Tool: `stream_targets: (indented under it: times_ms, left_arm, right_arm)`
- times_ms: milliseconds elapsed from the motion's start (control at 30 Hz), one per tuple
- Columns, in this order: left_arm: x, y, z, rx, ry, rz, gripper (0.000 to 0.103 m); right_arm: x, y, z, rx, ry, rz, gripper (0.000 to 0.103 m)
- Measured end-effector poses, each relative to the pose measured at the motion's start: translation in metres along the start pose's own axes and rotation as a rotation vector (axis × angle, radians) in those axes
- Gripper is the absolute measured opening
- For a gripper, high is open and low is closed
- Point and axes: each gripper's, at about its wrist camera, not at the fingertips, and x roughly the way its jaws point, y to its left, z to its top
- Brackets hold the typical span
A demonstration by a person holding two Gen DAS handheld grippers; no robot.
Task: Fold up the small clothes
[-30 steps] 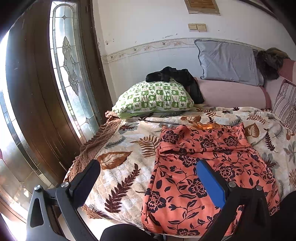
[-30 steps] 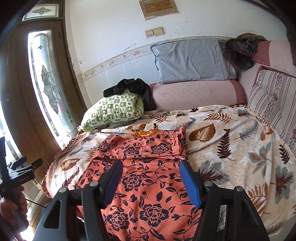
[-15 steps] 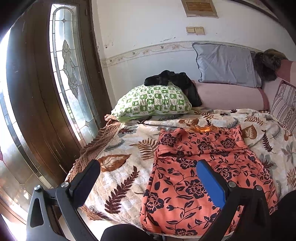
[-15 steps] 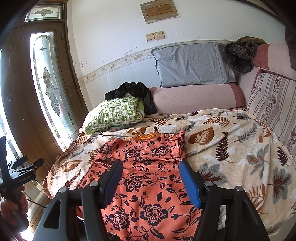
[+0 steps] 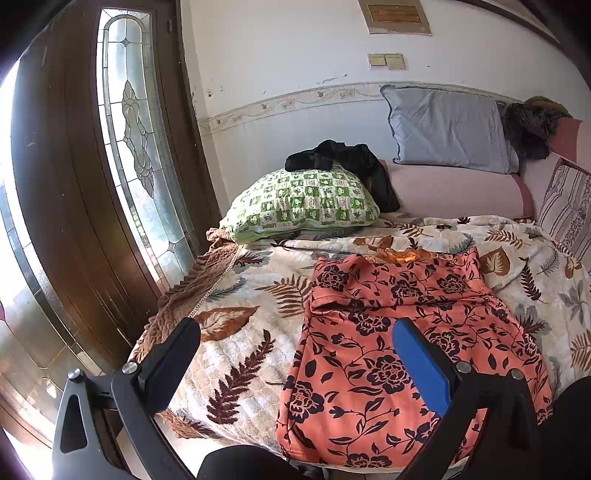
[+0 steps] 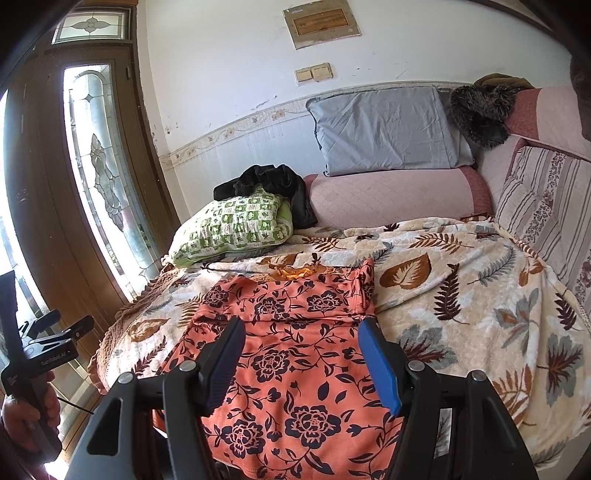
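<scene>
Orange floral garment (image 5: pixel 399 332) flat, lengthwise, collar toward the pillows (image 5: pixel 303 203).

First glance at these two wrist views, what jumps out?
The orange floral garment lies spread flat on the near part of the leaf-print blanket, its top edge folded over. Behind it sit a green checked pillow with dark clothing on top. Both grippers, left and right, hover open over it.

The garment's (image 6: pixel 295 373) near hem is cut off behind the right gripper (image 6: pixel 301 354). The plaque's (image 5: pixel 395 14) top leaves the frame; its lettering seems too small to read.
</scene>
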Motion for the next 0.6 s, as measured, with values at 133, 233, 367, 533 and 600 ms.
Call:
stream_targets:
  times_ms: [133, 233, 367, 533, 600]
  left_arm:
    - [0.0002, -0.0004, -0.0008, 0.006, 0.003, -0.001, 0.103]
    - [0.0001, -0.0006, -0.001, 0.005, 0.004, -0.001, 0.103]
    - [0.001, -0.0002, -0.002, 0.004, 0.008, 0.0, 0.103]
    - [0.0018, 0.0011, -0.0027, 0.002, 0.01, -0.002, 0.103]
    - [0.0021, 0.001, -0.0028, 0.002, 0.011, -0.004, 0.103]
  right_arm:
    - [-0.0009, 0.0002, -0.0007, 0.004, -0.001, -0.002, 0.067]
    - [-0.0014, 0.0001, -0.0013, 0.012, 0.0, -0.001, 0.067]
    - [-0.0019, 0.001, -0.0023, 0.007, 0.0, -0.002, 0.067]
    - [-0.0013, 0.0041, -0.0028, 0.001, 0.004, 0.0, 0.067]
    - [-0.0008, 0.006, -0.003, -0.004, 0.006, 0.002, 0.067]
